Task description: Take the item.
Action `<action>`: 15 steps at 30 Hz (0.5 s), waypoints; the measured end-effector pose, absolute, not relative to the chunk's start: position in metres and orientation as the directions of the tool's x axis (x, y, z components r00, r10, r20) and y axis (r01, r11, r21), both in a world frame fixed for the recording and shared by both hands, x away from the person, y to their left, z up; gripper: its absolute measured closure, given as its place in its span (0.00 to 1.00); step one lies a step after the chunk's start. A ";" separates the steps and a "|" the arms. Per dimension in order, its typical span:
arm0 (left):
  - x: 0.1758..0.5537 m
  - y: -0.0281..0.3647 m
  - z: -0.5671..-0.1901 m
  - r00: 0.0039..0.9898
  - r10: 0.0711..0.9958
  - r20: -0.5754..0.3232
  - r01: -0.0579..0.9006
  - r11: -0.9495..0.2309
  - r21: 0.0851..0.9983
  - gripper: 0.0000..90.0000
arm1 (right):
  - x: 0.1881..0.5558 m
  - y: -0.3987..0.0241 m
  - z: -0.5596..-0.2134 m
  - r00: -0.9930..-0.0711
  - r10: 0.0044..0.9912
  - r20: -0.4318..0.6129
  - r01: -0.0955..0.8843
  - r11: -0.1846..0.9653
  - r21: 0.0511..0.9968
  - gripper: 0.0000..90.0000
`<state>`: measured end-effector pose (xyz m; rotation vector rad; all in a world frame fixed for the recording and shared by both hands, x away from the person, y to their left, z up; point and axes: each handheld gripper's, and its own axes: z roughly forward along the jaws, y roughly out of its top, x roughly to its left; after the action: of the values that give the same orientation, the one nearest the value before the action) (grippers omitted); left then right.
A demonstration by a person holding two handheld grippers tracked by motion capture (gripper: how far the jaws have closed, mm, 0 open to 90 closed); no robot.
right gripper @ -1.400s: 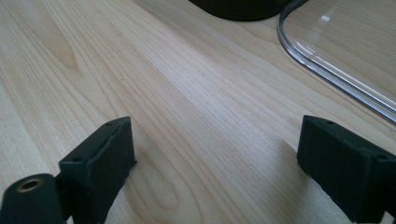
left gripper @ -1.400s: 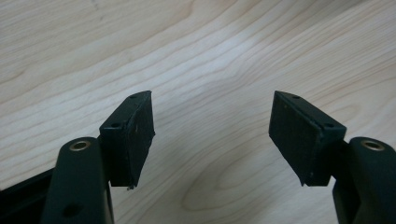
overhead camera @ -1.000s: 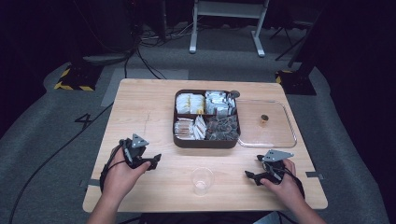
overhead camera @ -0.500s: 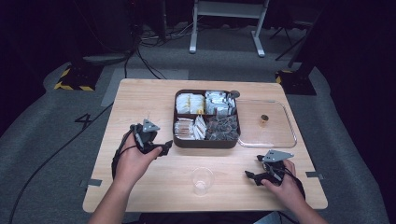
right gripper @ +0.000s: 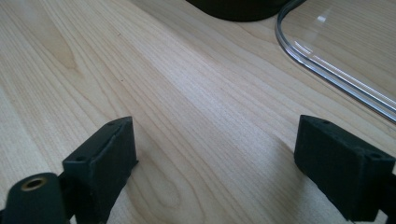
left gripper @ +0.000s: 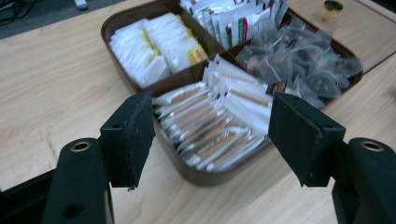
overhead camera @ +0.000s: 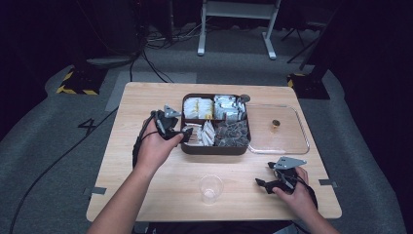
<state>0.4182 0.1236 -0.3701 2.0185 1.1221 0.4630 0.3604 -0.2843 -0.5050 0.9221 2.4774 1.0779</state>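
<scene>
Your left tongs (overhead camera: 186, 131) have swung in from open bench to the left rim of the box (overhead camera: 214, 148) over the last second, and now they hang right at its near-left compartment. Jaws spread wide, nothing between them. In the left gripper view those jaws frame the sachets (left gripper: 219, 123), white paper with brownish centres, stacked on edge in that section. That reads like a pick lining up: you look set to close on one or a few, though no sachet is touched yet.

Moving right, the cup (overhead camera: 211, 187) stands empty at the front of the bench (overhead camera: 146, 105), apart from both hands; probably where a sachet ends up. The clear lid (overhead camera: 292, 146) lies flat beside the box, touching its right side.

Your right tongs (overhead camera: 265, 183) haven't budged, resting low on the bench near the front right corner, jaws spread and empty.

Hard to read: the print on the sachets is too small, and the dark pouches (left gripper: 299, 60) in the compartment beyond are blurred. I can't tell how tightly the sachets are packed. The right gripper view cuts off the lid and the box's edge.
</scene>
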 end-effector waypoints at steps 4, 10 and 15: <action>0.430 0.116 -0.368 0.553 0.832 -0.046 0.547 -0.321 0.773 0.35 | 0.360 -0.284 -0.505 -0.755 0.656 -0.006 0.442 0.516 0.733 0.14; 0.463 0.107 -0.377 0.535 0.839 -0.098 0.587 -0.285 0.757 0.37 | 0.363 -0.281 -0.505 -0.748 0.664 -0.006 0.448 0.511 0.733 0.14; 0.480 0.102 -0.383 0.532 0.841 -0.096 0.586 -0.284 0.759 0.37 | 0.363 -0.281 -0.505 -0.748 0.663 -0.007 0.448 0.512 0.733 0.14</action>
<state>0.4797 0.1020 -0.3831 1.9940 1.1571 0.4174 0.3630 -0.2813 -0.5049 0.9335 2.4706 1.0740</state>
